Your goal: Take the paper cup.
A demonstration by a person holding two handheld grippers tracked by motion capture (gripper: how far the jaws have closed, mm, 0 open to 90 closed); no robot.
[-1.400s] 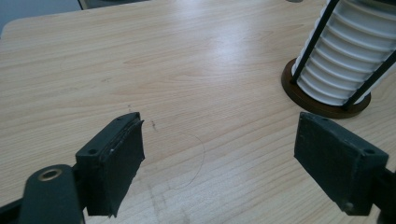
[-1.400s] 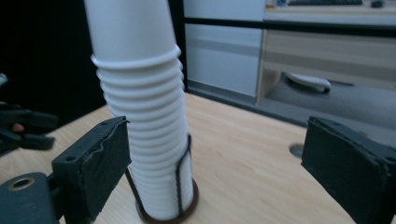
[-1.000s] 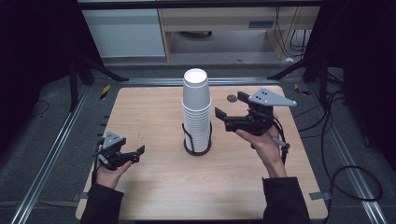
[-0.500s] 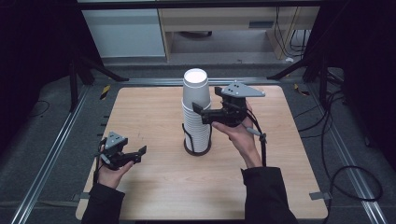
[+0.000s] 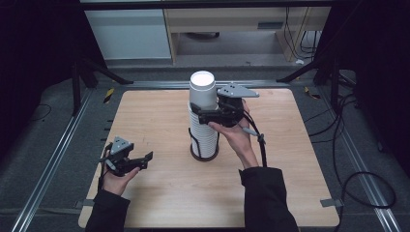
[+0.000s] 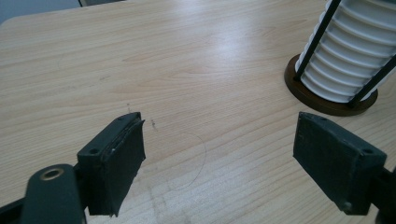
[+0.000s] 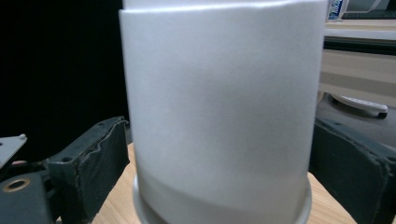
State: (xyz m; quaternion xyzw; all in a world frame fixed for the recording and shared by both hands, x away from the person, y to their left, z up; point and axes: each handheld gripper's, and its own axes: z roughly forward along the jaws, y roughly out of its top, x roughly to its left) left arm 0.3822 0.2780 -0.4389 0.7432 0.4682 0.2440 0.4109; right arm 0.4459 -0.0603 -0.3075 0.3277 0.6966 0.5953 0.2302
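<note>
Jaws of the right gripper are standing wide, straddling the top cup without pressing it; the left gripper is gaping empty.

White ribbed cup stack, black wire holder on dark brown round base, pale woodgrain table, black fingers, grey plate

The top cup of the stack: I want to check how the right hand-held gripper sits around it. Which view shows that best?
The right gripper view: the top cup stands between both pads, with slight gaps. The high view shows the right hand-held gripper beside the cup from above. The left gripper view catches the lower stack.
</note>
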